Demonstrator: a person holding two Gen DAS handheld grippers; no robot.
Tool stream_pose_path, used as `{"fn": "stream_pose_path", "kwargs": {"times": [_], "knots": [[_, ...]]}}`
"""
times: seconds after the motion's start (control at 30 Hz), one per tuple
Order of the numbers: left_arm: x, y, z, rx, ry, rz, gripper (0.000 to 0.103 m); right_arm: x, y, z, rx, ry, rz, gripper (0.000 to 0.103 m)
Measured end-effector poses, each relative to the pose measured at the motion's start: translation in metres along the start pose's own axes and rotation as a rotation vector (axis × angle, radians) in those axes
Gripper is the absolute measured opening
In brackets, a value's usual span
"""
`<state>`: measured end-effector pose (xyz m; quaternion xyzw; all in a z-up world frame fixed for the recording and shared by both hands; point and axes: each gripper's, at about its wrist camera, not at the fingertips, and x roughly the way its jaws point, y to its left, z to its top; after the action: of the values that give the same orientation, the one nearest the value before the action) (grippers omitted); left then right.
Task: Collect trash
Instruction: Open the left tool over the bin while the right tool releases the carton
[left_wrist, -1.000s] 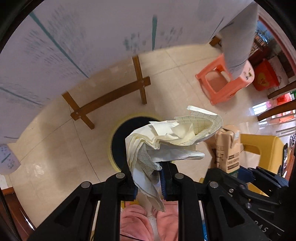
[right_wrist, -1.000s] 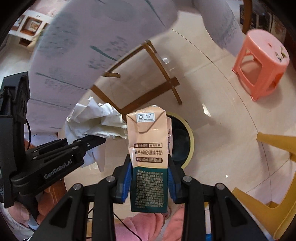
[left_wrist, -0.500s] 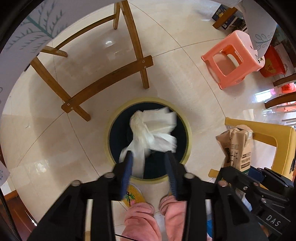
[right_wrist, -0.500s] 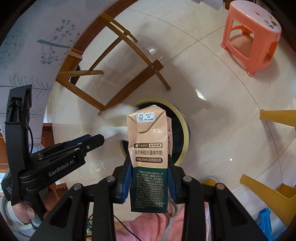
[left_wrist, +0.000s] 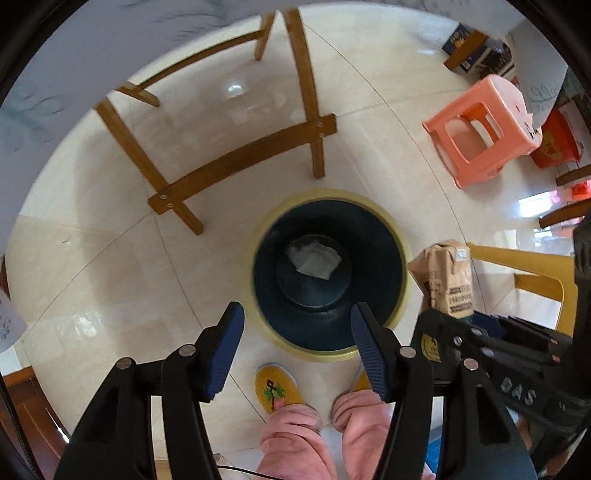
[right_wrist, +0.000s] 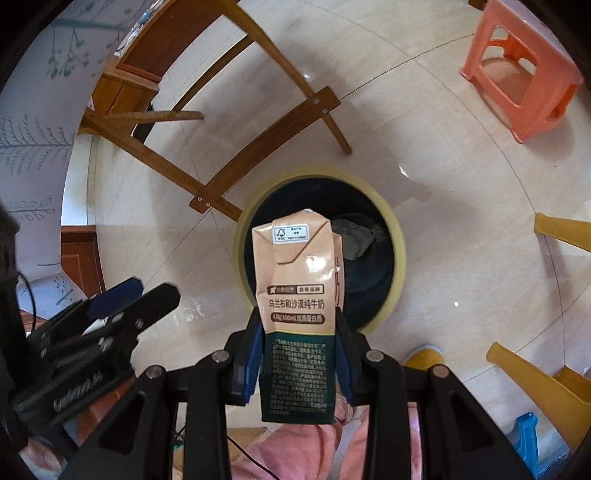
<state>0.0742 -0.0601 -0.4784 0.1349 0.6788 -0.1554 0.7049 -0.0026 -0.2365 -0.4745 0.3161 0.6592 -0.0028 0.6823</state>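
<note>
1. The tiled floor (left_wrist: 110, 280) fills both views beyond the fingertips, pale and glossy.
2. A wooden table frame (left_wrist: 236, 162) stands on it, past the bin from both pairs of jaws.
3. A salmon plastic stool (left_wrist: 484, 136) sits far out to the right of the left jaws, well apart from the bin.
4. The trash bin (left_wrist: 399, 258), dark inside with a yellow rim, lies straight ahead of the left gripper (left_wrist: 297, 315); its near rim shows between the two blue pads. In the right wrist view the bin (right_wrist: 397, 236) sits just beyond the carton's top.
5. The left gripper's jaws are opening and stand about half apart, with nothing between them.
6. The right gripper (right_wrist: 298, 354) has its pads pressed on both sides of a milk carton (right_wrist: 299, 291), clamped at the dark green lower half; the peach top sticks out past the fingertips, dented.
7. The crumpled paper (left_wrist: 314, 258) lies on the bin floor, ahead of the open left jaws and touching neither.
8. A yellow slipper (left_wrist: 275, 387) and pink trouser legs (left_wrist: 295, 439) show below the left jaws, on the near side of the bin.
</note>
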Motion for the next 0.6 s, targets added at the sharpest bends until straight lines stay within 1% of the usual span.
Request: {"fn": "stream_pose_path", "kwargs": {"times": [0.13, 0.2, 0.23, 0.27, 0.37, 0.47, 0.6], "knots": [[-0.011, 0.015, -0.006, -0.024, -0.036, 0.017, 0.059, 0.009, 0.015, 0.011, 0.0, 0.009, 0.005, 0.036], [-0.016, 0.023, -0.008, -0.04, -0.045, 0.022, 0.059, 0.009, 0.021, 0.013, -0.004, 0.002, 0.009, 0.049], [-0.017, 0.025, -0.009, -0.046, -0.049, 0.024, 0.059, 0.008, 0.025, 0.015, -0.01, -0.008, 0.013, 0.063], [-0.02, 0.029, -0.009, -0.059, -0.054, 0.03, 0.059, 0.007, 0.028, 0.016, -0.014, -0.014, 0.016, 0.072], [-0.026, 0.036, -0.009, -0.086, -0.06, 0.029, 0.059, 0.003, 0.036, 0.016, -0.027, -0.024, 0.031, 0.073], [-0.035, 0.041, -0.008, -0.109, -0.074, 0.025, 0.059, -0.002, 0.042, 0.016, -0.034, -0.027, 0.024, 0.073], [-0.052, 0.042, -0.006, -0.114, -0.093, 0.034, 0.059, -0.017, 0.047, 0.015, -0.034, -0.046, 0.025, 0.073]]}}
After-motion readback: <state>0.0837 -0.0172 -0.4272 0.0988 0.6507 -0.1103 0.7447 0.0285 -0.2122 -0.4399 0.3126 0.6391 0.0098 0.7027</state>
